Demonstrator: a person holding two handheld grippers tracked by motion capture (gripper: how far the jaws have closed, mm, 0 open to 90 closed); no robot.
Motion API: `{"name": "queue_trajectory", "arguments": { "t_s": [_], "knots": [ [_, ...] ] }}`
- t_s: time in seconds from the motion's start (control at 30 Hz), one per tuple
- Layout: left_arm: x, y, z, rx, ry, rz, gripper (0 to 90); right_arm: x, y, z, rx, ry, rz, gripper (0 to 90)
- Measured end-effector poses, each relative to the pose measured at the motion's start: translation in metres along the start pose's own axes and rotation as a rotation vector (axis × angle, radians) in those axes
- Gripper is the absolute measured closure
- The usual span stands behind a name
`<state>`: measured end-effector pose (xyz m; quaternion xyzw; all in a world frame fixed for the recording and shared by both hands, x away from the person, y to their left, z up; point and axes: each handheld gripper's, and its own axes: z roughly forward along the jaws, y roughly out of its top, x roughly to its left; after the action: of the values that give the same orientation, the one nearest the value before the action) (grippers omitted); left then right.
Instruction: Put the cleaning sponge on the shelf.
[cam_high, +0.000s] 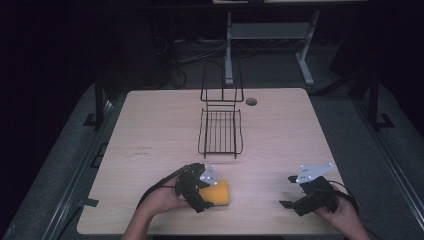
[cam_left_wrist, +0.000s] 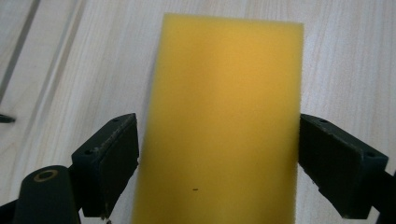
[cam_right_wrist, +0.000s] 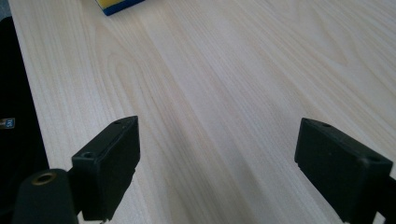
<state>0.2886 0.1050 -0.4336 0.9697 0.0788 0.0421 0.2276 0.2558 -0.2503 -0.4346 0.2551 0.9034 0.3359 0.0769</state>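
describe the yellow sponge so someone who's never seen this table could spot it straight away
On the pale wooden table, look at the near edge, left of middle, in front of the black wire rack. The sponge lies flat there between the open jaws of the left gripper. It is the only bright yellow, block-shaped thing.

Bare counter (cam_high: 150, 130) is lying open left and right of the wire rack (cam_high: 220, 131), which is standing mid-counter, seemingly blocking the straight path forward from the sponge (cam_high: 218, 194).

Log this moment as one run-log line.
left tongs: open, straddling yellow sponge | right tongs: open over bare table | wire rack: empty
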Motion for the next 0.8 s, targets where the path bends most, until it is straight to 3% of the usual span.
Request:
{"name": "queue_trajectory", "arguments": {
  "t_s": [0.8],
  "knots": [
    [0.003,0.002,0.015,0.060,-0.029,0.011,14.4,0.000,0.000,0.001,0.003,0.004,-0.002,13.8]
  ]
}}
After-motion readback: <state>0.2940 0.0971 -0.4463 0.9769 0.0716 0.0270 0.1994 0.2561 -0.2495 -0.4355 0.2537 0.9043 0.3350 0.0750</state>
